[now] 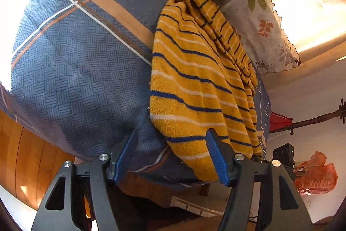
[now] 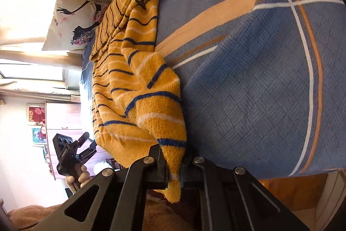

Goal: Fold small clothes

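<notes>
Garment under work: a small yellow knitted sweater with blue and white stripes [image 1: 194, 83], lying on a bed covered by a blue woven-pattern bedspread with tan and white bands [image 1: 71, 62]. The sweater rests along one side of the bedspread, bunched into lengthwise folds, with its near end reaching the mattress edge and its far end close to the pillows.

Left gripper [image 1: 170, 157]: black linkage arms with blue pads. The jaws stand apart. The near hem of the sweater lies between the two pads, draped over the bed edge; the right-hand pad lies against the knit, while the other pad is clear of it. No clamping is evident. In the right wrist view this same tool [image 2: 86, 144] appears beyond the sweater, gripped by a person's hand [image 2: 81, 176].

Right gripper [image 2: 174, 168]: jaws clenched on a corner of the sweater. The pinched fabric is squeezed narrow between the black fingers, and a short tip hangs out below them. From the pinch point the knit rises in a taut ridge toward the rest of the garment.

Beyond the sweater sit a white pillow printed with leaves [image 1: 266, 29] and a white cushion printed with a dark silhouette figure [image 2: 73, 23]. Wooden flooring [image 1: 28, 157] shows below the bed edge.
</notes>
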The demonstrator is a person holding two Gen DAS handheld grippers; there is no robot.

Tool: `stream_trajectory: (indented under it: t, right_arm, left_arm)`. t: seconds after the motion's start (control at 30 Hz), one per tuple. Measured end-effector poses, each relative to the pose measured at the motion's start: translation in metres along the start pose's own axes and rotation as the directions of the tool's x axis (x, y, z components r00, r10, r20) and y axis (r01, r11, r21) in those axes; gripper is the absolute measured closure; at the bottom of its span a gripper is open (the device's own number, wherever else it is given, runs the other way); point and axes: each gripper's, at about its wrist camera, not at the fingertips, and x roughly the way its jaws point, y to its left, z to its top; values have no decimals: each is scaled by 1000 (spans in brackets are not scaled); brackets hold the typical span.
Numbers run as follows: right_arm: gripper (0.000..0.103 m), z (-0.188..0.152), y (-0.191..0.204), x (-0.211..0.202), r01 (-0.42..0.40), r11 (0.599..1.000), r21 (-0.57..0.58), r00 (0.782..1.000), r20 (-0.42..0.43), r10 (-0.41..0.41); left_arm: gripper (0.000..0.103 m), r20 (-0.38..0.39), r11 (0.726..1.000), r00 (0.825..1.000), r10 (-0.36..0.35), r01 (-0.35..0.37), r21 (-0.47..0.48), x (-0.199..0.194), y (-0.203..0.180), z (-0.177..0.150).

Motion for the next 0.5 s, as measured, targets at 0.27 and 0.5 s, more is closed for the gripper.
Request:
stream_trajectory:
  t: [0.27, 0.5]
  right_arm:
    - [95, 9, 10, 11, 6, 999, -52, 999, -36, -8]
    - [95, 11, 36, -10, -150, 986, -77, 988, 11, 151]
  left_arm:
    - [96, -55, 989, 993, 108, -102, 110, 19, -37, -4]
    - [96, -16, 997, 1000, -21, 22, 77, -19, -63, 36]
